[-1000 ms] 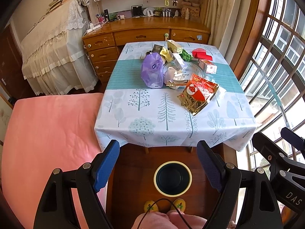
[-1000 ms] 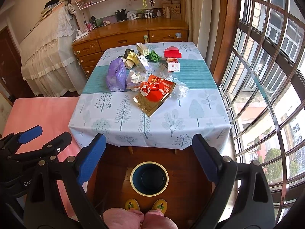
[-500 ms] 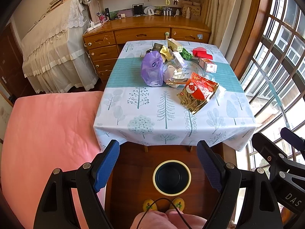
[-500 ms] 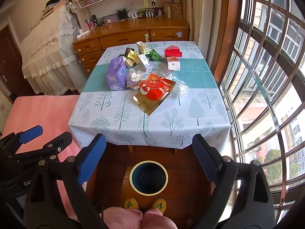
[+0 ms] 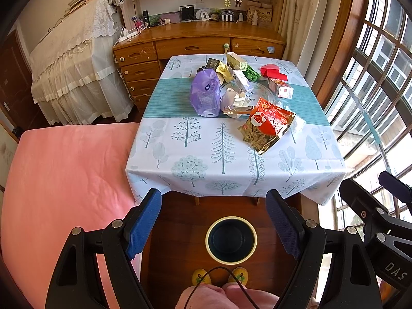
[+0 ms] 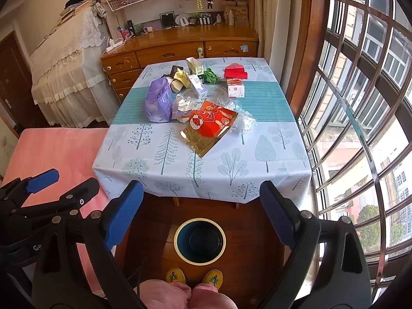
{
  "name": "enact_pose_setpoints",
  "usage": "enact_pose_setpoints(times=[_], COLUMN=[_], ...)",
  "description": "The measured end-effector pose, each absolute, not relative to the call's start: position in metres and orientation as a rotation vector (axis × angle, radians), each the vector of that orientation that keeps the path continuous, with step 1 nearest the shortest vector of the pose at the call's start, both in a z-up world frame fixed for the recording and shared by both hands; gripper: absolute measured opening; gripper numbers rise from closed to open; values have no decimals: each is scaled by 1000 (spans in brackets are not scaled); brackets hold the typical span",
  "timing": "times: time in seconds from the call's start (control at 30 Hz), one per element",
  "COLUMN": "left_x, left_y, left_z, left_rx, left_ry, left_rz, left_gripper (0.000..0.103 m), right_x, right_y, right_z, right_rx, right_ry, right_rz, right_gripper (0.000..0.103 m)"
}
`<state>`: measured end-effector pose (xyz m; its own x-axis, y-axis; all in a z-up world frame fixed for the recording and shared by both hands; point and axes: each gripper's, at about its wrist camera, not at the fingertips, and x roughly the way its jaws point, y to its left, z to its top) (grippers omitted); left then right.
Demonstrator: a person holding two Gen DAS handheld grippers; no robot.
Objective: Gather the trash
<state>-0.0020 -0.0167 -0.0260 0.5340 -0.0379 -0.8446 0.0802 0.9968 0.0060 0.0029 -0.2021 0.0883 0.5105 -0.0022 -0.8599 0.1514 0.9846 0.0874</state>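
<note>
**Hand-held grippers poised, nothing collected yet**

The left hand-held gripper and right hand-held gripper hang spread and empty, barely shifted over the last second, so collecting has not begun. The trash, led by a red-and-gold snack bag, lies on the desk well ahead; the bin stands on the floor directly below.

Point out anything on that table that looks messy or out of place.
Wrappers and packets lie heaped at the table's far half: a limp purple bag, crumpled paper, and a red-and-gold snack bag lying askew. The bin on the floor looks empty.
</note>
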Motion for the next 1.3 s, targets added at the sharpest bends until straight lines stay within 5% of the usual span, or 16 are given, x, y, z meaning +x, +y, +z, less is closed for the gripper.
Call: enact_pose_setpoints(times=[1.3], left_x=[48], left_y=[-12], left_z=[-24], left_rx=[80], left_ry=[1050], left_rz=[-34], left_gripper=[85], right_x=[51], right_y=[-215], right_z=[63], right_rx=[235], right_ry=[1051], right_rz=[-54], right_gripper=[91])
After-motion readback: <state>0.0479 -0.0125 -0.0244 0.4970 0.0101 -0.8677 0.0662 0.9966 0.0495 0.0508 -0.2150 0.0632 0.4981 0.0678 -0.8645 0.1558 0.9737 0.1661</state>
